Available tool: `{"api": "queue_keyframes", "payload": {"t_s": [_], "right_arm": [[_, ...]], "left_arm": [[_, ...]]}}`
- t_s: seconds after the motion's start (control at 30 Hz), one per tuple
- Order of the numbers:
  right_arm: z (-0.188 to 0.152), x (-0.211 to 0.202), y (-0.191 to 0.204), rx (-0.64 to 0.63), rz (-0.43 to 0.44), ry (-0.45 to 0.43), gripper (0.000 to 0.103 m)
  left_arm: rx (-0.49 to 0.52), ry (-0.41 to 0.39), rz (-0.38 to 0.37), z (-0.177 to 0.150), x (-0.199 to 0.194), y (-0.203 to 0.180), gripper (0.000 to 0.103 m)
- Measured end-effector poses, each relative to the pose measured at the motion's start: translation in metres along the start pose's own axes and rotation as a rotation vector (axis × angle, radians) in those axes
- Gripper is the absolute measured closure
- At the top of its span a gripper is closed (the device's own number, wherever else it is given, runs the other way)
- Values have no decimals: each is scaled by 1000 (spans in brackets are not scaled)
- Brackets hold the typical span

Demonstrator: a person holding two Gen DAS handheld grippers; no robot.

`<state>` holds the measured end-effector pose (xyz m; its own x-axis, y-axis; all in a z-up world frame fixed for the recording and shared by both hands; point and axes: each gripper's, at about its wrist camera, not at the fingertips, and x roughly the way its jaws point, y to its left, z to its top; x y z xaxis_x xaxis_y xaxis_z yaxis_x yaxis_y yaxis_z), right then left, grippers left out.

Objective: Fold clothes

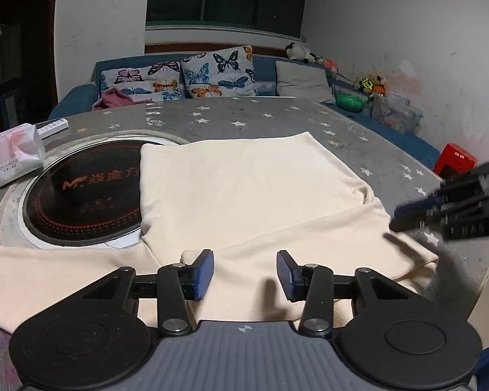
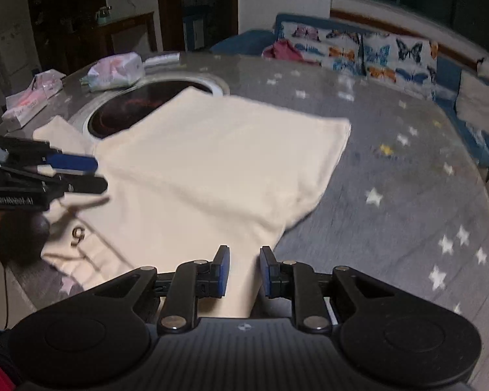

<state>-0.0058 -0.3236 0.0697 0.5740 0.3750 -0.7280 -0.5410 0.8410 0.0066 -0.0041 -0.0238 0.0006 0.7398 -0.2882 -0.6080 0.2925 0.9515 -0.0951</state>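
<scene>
**Folding a cream garment on the star-print desk**

Lying across the near half of the desk [image 1: 277, 120], the cream garment [image 1: 244, 182] is partly folded: a squarish doubled panel sits on top, its far left corner overlapping the black round induction cooktop [image 1: 81, 195] set into the desk, while a flatter layer spreads toward the near edge on both sides. A small dark mark (a "G"-like logo, as far as can be read) shows on the near left part of the cloth in the right wrist view.

The left tongs [image 1: 245, 273] hang just above the near edge of the garment with a clear gap between the blue pads [image 1: 203, 273], nothing between them. The right tongs [image 2: 243, 272] are also parted, though more narrowly; cream cloth shows in the gap, but whether the pads touch it cannot be told, since this view is motion-blurred. In the left wrist view the right tool shows blurred at the right edge, over the garment's right side.

At the far left of the desk sit a soft tissue pack [image 1: 11, 158] and a white remote [image 1: 52, 127]. Beyond the desk runs a blue sofa [image 1: 267, 65] with butterfly-print cushions [image 1: 218, 71], a grey cushion [image 1: 301, 79] and a pink cloth [image 1: 114, 99].
</scene>
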Motion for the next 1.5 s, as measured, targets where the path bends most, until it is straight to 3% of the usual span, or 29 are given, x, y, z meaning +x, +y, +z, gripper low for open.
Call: {"api": "queue_keyframes", "payload": {"t_s": [0.57,0.83,1.07,1.27,1.5], "right_arm": [[9,19,-2,-64,-27,-11,85],[-1,-4,26,-145,80,-5,83],[-17,1,42,-194,98,51,83],[3,0,47,-218,122,18,83],[34,32,69,-243,197,7,83]], "left_arm": [[33,-5,42,1,2,5,58],[101,-30,-53,-6,-17,-23,57],[92,15,-37,-22,-14,-20,55],[48,6,-9,-24,-22,-7,56],[26,1,19,-27,-29,3,56]]}}
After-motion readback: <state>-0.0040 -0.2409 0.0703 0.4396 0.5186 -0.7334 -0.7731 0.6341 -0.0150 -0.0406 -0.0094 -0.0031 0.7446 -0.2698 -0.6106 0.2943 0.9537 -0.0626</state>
